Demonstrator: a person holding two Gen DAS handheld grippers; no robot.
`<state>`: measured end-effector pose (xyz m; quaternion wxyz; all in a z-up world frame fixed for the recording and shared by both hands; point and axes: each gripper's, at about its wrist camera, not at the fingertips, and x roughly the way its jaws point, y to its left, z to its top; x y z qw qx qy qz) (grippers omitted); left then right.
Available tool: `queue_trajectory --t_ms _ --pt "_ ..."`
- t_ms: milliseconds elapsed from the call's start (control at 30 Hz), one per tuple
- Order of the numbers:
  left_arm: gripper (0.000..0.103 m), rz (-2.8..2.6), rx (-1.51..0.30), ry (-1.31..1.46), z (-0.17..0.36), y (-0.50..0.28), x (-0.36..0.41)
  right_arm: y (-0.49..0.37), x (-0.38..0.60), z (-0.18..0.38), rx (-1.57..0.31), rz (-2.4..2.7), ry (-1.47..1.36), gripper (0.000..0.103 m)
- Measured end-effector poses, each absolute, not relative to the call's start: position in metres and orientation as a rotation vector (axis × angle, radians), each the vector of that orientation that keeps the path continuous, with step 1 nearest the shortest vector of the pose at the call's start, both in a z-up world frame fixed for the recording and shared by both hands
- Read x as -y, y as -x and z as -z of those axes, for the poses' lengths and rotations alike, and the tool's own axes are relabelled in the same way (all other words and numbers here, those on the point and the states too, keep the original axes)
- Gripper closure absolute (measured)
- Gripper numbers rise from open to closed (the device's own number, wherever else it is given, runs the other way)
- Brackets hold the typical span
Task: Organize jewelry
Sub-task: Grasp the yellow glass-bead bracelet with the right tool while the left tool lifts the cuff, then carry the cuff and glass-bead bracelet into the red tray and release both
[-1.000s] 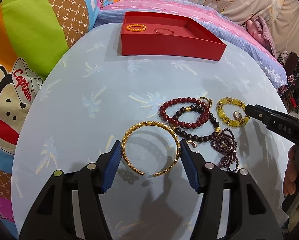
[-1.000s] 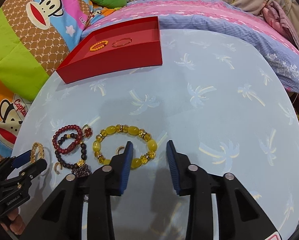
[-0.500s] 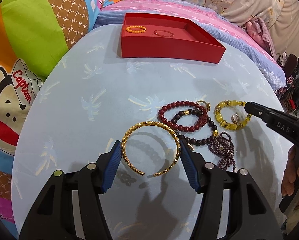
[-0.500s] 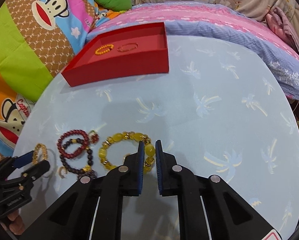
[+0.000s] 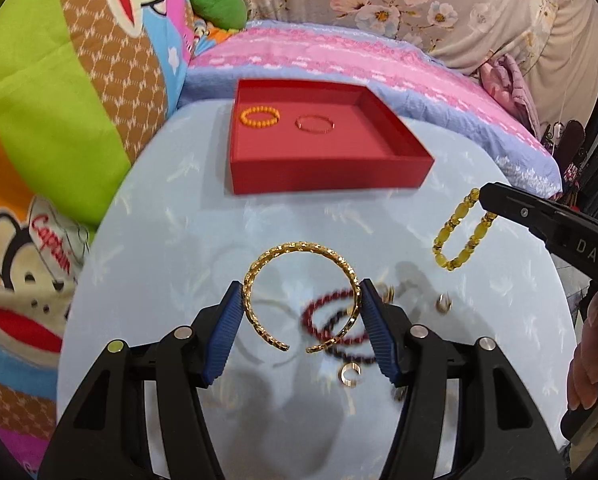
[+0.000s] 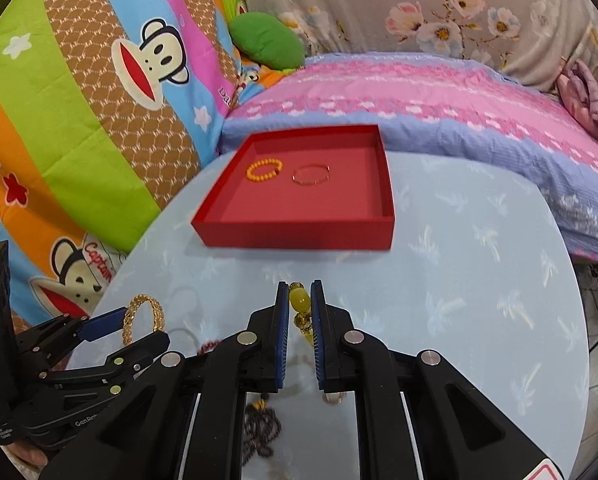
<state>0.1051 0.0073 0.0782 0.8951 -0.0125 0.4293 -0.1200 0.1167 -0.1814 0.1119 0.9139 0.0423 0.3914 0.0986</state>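
Note:
My left gripper [image 5: 302,300] is shut on a gold open bangle [image 5: 299,249], held above the light blue table [image 5: 171,240]; the bangle [image 6: 143,312] also shows in the right wrist view. My right gripper [image 6: 299,300] is shut on a yellow bead bracelet [image 6: 299,299], which hangs in the air from its tip [image 5: 459,236]. A red tray [image 5: 323,176] at the table's far side holds an orange bead bracelet [image 5: 259,115] and a thin red bangle [image 5: 314,124]. Dark red bead bracelets [image 5: 331,312] lie on the table below the left gripper.
Small gold rings [image 5: 350,374] and a dark purple bead strand [image 6: 263,428] lie on the table near me. Colourful cartoon bedding [image 5: 59,120] borders the left, a pink and blue quilt [image 6: 439,96] the far side. A hand [image 5: 591,360] shows at the right edge.
Both grippers have risen. The right jaws closed on the yellow bracelet and lifted it off the table. The gold bangle came up with the left gripper, and the tray looks nearer.

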Motion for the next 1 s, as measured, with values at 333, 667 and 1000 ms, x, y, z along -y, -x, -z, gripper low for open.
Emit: queue_trajectory --t_ms 333,667,1000 --pt "0.047 0.258 -0.800 -0.025 -0.117 -0.196 0.009 -0.204 0.174 -0.147 -0.757 -0.223 -0.097 0.093" --pt "0.047 0.266 -0.838 -0.027 -0.092 -0.298 0.025 -0.306 0.171 -0.118 -0.852 -0.264 -0.227 0.093" --pt "0.047 0.256 -0.918 -0.081 -0.041 -0.329 0.031 -0.333 0.188 -0.045 -0.976 -0.173 -0.210 0.093"
